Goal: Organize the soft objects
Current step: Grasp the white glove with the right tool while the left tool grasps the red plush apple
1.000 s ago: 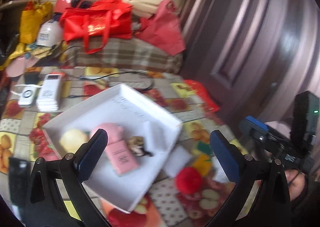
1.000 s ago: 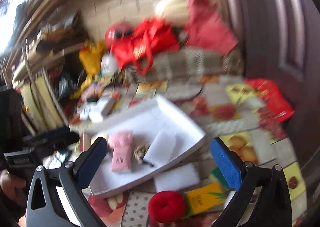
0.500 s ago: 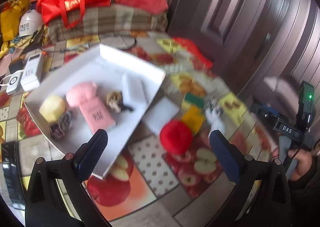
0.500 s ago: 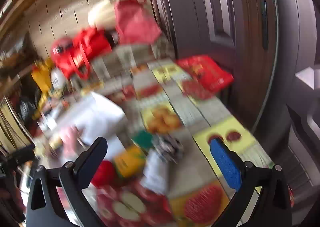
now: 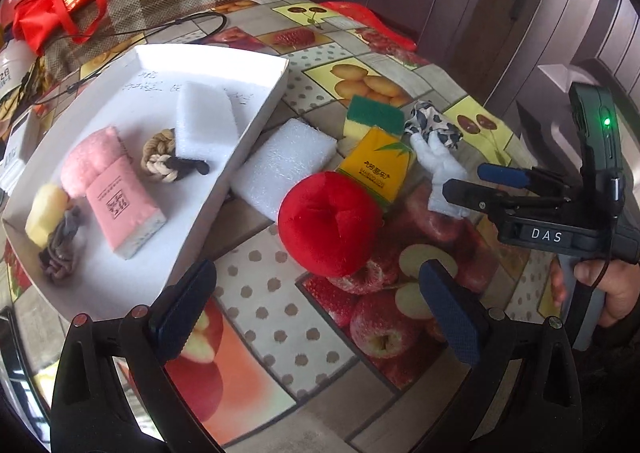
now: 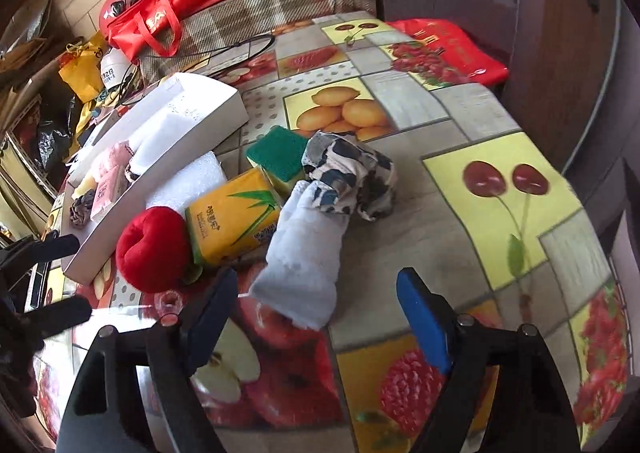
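Both your jaws gape wide and empty; closing on the round red plush apple (image 5: 330, 223) could snag the yellow tissue pack (image 5: 376, 169) touching it.

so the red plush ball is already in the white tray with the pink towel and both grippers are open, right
Not quite. In the left wrist view the red plush ball sits on the tablecloth outside the white tray, beside the yellow tissue pack. The pink towel is in the tray, and both grippers are open.

Fruit-print table (image 5: 280, 317) under white tray (image 5: 224, 193)
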The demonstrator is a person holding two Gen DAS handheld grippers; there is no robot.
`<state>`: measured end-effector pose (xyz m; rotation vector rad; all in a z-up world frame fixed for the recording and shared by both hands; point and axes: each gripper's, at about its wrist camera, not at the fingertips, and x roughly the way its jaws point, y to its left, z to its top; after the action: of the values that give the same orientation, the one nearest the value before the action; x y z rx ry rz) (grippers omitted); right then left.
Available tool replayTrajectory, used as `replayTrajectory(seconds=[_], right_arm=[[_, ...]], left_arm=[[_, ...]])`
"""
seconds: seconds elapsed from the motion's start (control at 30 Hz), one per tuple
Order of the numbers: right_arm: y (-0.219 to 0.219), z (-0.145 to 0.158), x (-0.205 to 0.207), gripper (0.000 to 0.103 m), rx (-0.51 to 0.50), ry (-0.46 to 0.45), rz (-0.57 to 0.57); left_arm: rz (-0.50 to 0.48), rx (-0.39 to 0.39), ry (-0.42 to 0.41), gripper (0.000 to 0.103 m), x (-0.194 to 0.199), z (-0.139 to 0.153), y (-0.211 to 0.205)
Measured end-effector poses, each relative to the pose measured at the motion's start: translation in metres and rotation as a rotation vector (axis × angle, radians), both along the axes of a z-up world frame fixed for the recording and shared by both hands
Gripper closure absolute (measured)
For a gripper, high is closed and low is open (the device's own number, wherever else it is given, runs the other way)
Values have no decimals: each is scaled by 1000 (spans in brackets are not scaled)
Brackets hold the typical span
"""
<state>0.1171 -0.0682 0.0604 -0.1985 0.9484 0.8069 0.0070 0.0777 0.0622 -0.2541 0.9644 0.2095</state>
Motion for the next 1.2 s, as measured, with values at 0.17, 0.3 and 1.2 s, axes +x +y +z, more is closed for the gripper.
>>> replayTrajectory(seconds=[0.17,0.3,1.2], right_arm=[[17,-11,10,33,-16,32,35],[24,-16,12,53,-24,24,59],[-32,99,-46,62,285,-88,108]], left_arm=[[-30,40,32,1,28,-10,-1],[-60,64,91,18,44,-25,-6],[99,149,-271,44,-68,91,-15]])
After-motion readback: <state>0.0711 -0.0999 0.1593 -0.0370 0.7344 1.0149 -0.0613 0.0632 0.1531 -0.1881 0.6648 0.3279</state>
